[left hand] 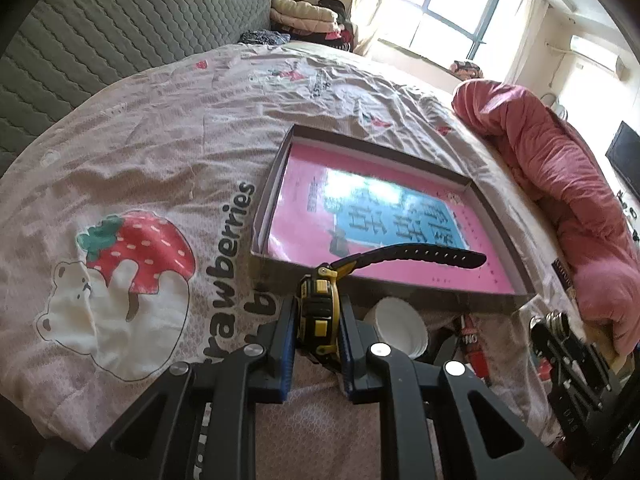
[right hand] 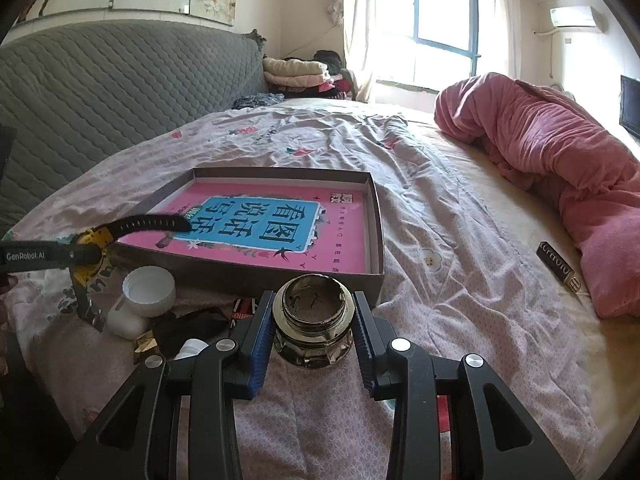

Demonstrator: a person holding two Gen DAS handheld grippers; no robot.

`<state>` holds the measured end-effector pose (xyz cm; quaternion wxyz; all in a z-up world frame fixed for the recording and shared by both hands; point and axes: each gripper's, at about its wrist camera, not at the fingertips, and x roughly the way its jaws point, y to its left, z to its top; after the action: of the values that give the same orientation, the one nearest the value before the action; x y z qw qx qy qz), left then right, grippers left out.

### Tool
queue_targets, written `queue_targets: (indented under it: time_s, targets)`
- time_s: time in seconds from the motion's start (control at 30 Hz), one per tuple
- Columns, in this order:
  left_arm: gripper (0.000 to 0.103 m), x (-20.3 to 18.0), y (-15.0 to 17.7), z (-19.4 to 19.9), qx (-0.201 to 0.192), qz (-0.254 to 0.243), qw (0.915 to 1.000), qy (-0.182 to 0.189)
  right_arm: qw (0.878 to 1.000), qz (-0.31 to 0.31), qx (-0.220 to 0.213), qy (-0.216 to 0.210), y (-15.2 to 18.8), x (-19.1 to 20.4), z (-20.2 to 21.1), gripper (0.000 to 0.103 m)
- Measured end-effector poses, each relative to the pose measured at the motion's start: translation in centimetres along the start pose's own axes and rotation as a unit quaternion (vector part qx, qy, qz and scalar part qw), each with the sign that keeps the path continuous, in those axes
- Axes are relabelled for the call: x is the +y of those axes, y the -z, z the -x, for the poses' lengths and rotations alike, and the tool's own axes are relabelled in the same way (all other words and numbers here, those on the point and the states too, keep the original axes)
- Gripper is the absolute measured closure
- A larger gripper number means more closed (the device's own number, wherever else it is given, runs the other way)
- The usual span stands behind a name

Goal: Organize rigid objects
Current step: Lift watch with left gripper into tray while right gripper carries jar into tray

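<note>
1. We've got the left hand-held gripper (left hand: 318, 334) pinching a yellow-black wristwatch (left hand: 319, 312) by its case. The black strap (left hand: 416, 254) runs up and right, its long axis reaching over the near wall of the shallow box (left hand: 505, 220).
2. Key relation: the box lies just ahead of the watch, up-right in the left wrist view, and the strap tip is already above its pink book (left hand: 304, 200). The left hand is nearer the box's near-left corner.
3. The right hand-held gripper (right hand: 315, 334) is clamped on a small dark glass jar (right hand: 314, 328), mouth up, just short of the box's near edge (right hand: 248, 276).
4. Count: 1 watch, 1 jar, 1 box, 1 book. Loose on the bed: 1 white cap (right hand: 149, 286), 1 dark lipstick-type tube (right hand: 559, 267) far right by the pink quilt (right hand: 560, 152).
5. Our guess: the watch goes into the box first.
</note>
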<state>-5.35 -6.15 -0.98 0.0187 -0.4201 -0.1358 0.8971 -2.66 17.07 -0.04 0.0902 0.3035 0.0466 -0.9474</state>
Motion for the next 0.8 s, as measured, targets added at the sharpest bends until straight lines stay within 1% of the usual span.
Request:
queue_targets:
  time_s: [0.13,0.23,0.4,0.6,0.8]
  targets:
    - [0.084,0.0,-0.9,0.2,-0.015,0.004,0.9999,-0.005,1.0,-0.007,-0.001,0.0,-0.1,-0.1,0.1,0.066]
    - [0.084,0.2,-1.8,0.5,-0.031,0.018,0.9994,-0.004,1.0,-0.009,-0.006,0.002,-0.4,-0.1,0.3,0.066]
    - [0.084,-0.1,-3.0,0.5,-0.052,0.014,0.9985,-0.014,1.0,-0.014,-0.011,0.004,-0.9,-0.1,0.4,0.066]
    - [0.084,-0.1,-4.5,-0.8,-0.059,0.016,0.998,-0.02,1.0,-0.017,-0.018,0.013,-1.5,0.1,0.2,0.066]
    - [0.084,-0.4,-5.6,-2.6,-0.05,0.017,0.9983,-0.025,0.999,-0.024,-0.033,0.024,-2.7,-0.2,-0.6,0.066]
